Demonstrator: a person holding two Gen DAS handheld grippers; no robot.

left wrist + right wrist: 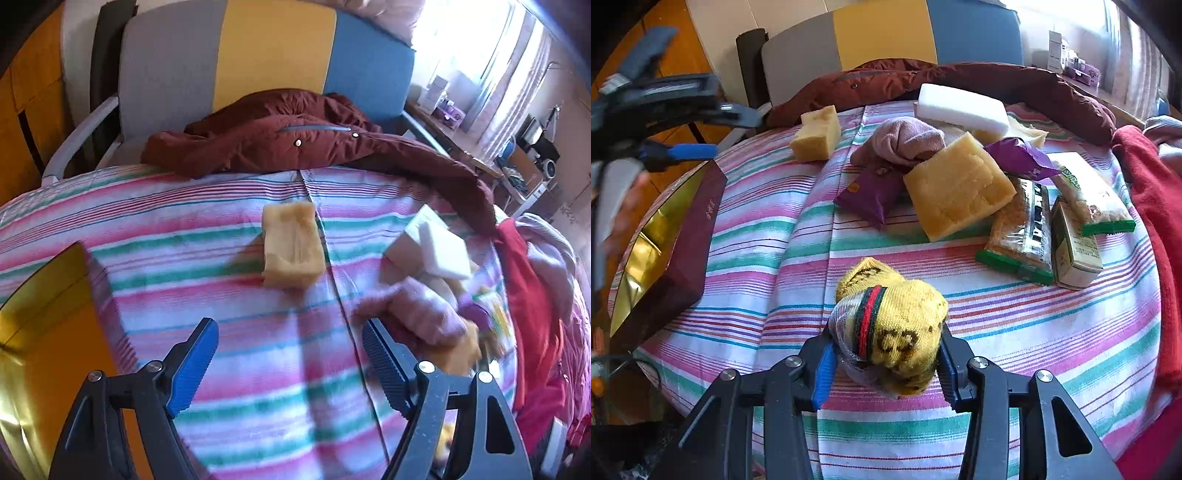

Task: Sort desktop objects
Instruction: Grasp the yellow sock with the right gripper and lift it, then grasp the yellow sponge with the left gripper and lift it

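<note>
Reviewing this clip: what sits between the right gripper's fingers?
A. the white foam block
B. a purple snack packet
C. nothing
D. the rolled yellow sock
D: in the right wrist view the right gripper has both pads pressed against the rolled yellow sock on the striped cloth.

In the left wrist view the pile at right is smeared by motion: the pink cloth point(417, 314), the white block point(439, 247) and the packets behind them blur together. The gold-lined box point(40, 325) is cut off by the left edge. In the right wrist view the left gripper point(665, 122) is blurred at far left, its jaws unreadable there. The sock point(890, 332) hides the right gripper's point(886, 365) pads. The small boxes point(1071, 62) by the window are too small to read.
</note>
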